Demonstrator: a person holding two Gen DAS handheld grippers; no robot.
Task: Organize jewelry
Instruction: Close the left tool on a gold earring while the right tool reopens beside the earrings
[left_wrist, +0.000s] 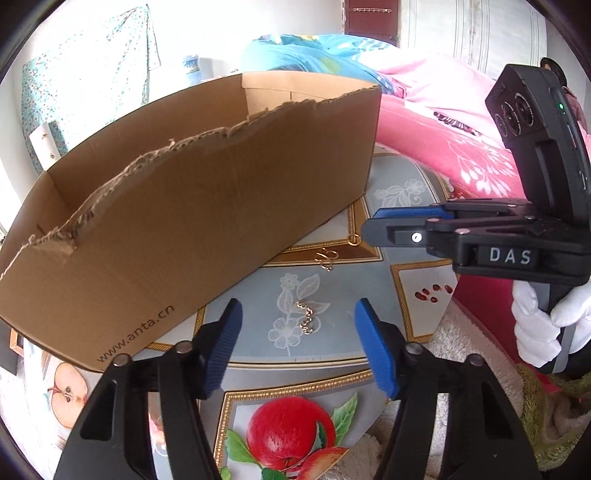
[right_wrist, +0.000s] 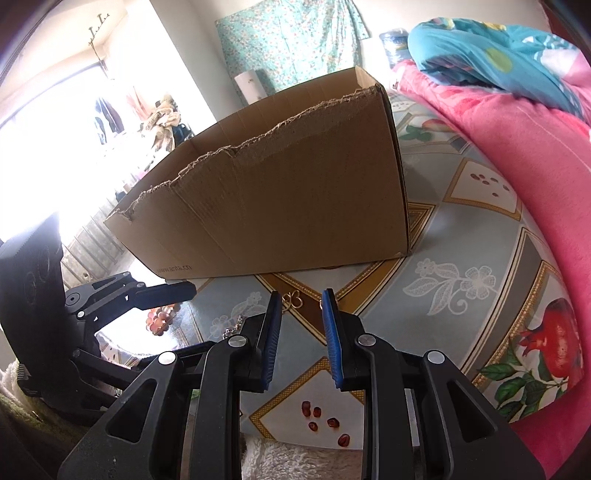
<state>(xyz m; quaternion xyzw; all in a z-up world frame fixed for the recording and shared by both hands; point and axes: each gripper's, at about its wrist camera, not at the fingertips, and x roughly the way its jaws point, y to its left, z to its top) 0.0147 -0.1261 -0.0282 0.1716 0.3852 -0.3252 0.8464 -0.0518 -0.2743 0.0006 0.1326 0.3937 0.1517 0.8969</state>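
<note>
A thin gold chain (left_wrist: 306, 317) lies on the flowered tablecloth (left_wrist: 258, 295), just ahead of and between the fingers of my left gripper (left_wrist: 297, 310). That gripper is open and its pads touch nothing. Farther off lie a curled gold piece (left_wrist: 325, 258) and a small gold ring (left_wrist: 354, 239) beside the cardboard box (left_wrist: 203, 203). My right gripper (left_wrist: 369, 225) reaches in from the right, its tips close to the ring. In the right wrist view my right gripper (right_wrist: 301, 295) stands narrowly open, with a gold clover-shaped piece (right_wrist: 293, 300) on the cloth beyond the gap. The left gripper (right_wrist: 184, 290) shows at the left.
The open box (right_wrist: 277, 203) with a torn top edge fills the back of the table. Pink bedding (right_wrist: 517, 166) bulges along the right side. A gloved hand (left_wrist: 543, 325) holds the right gripper's handle. A fluffy towel (right_wrist: 295, 461) lies at the near edge.
</note>
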